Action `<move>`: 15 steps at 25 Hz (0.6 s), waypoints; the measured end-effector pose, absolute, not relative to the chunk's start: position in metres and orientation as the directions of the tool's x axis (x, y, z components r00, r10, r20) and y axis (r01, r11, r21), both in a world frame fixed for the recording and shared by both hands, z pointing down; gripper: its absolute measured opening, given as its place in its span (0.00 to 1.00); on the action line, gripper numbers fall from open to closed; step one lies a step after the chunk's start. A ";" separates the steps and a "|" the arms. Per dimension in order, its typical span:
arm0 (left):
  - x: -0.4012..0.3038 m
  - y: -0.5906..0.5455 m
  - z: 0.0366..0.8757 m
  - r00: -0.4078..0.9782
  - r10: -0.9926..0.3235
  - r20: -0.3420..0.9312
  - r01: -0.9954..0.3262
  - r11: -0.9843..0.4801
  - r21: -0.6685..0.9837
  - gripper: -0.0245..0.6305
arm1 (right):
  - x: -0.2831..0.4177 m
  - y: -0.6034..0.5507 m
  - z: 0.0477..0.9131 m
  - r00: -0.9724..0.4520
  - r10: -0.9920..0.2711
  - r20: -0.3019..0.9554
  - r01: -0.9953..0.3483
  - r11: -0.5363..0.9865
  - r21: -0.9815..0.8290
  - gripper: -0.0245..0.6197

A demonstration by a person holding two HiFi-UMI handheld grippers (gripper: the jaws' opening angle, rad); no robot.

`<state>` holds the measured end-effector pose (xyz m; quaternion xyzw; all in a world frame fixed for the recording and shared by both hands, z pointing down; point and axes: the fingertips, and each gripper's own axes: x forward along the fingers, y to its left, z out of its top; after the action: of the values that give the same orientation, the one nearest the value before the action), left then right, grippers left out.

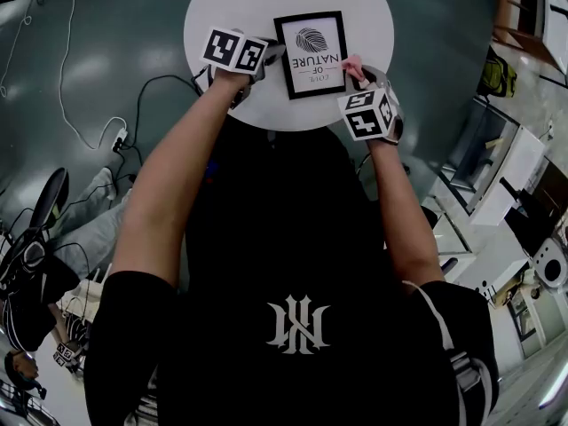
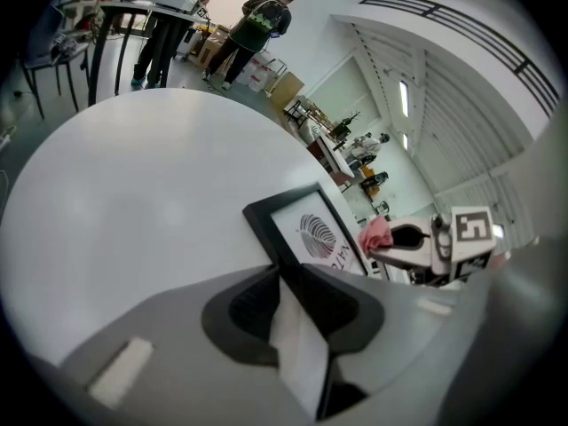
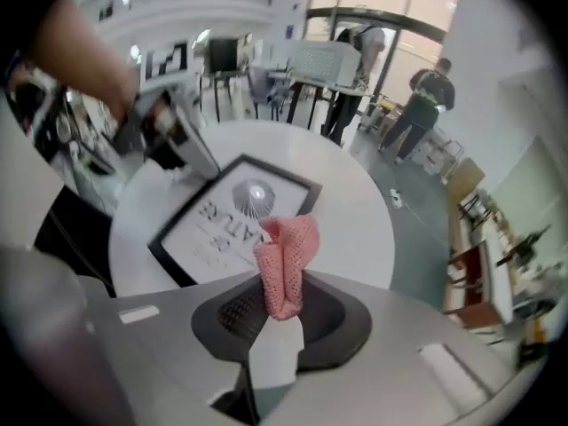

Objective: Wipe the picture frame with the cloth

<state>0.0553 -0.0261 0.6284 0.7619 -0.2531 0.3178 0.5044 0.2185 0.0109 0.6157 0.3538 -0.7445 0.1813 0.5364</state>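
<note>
A black picture frame (image 1: 311, 53) with a leaf print lies flat on the round white table (image 1: 222, 7). My left gripper (image 1: 272, 54) is shut on the frame's left edge; in the left gripper view the frame (image 2: 306, 229) runs in between the jaws (image 2: 290, 302). My right gripper (image 1: 360, 77) sits at the frame's right side, shut on a folded pink cloth (image 1: 353, 64). In the right gripper view the cloth (image 3: 285, 260) stands up from the jaws (image 3: 282, 313), just short of the frame (image 3: 226, 216). The cloth (image 2: 376, 234) hangs near the frame's edge.
The table is small, with its rim close round the frame on all sides. Cables and a power strip (image 1: 118, 138) lie on the dark floor at the left. A seated person's legs (image 1: 93, 224) are at the left. People stand (image 3: 426, 105) near desks beyond the table.
</note>
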 end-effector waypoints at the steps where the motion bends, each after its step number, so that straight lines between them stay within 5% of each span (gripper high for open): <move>1: 0.056 -0.026 0.628 0.671 -0.065 0.738 -0.705 -0.364 0.609 0.15 | 0.209 0.009 0.607 -0.281 -0.322 0.904 -0.763 0.646 -0.007 0.14; 5: 0.052 -0.026 0.628 0.674 -0.063 0.736 -0.702 -0.364 0.612 0.15 | 0.141 0.031 0.588 -0.583 -0.152 0.798 -0.684 0.622 -0.381 0.15; 9: 0.053 -0.026 0.627 0.674 -0.067 0.736 -0.706 -0.352 0.615 0.15 | 0.097 0.068 0.599 -0.598 -0.020 0.801 -0.575 0.707 -0.412 0.15; 15: 0.052 -0.025 0.627 0.674 -0.072 0.736 -0.707 -0.351 0.614 0.15 | 0.086 0.085 0.620 -0.543 -0.012 0.840 -0.566 0.744 -0.355 0.15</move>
<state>0.0525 -0.0253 0.6274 0.7602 -0.2562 0.3123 0.5089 0.0861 0.0853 0.6199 0.1761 -0.8212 0.3116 0.4445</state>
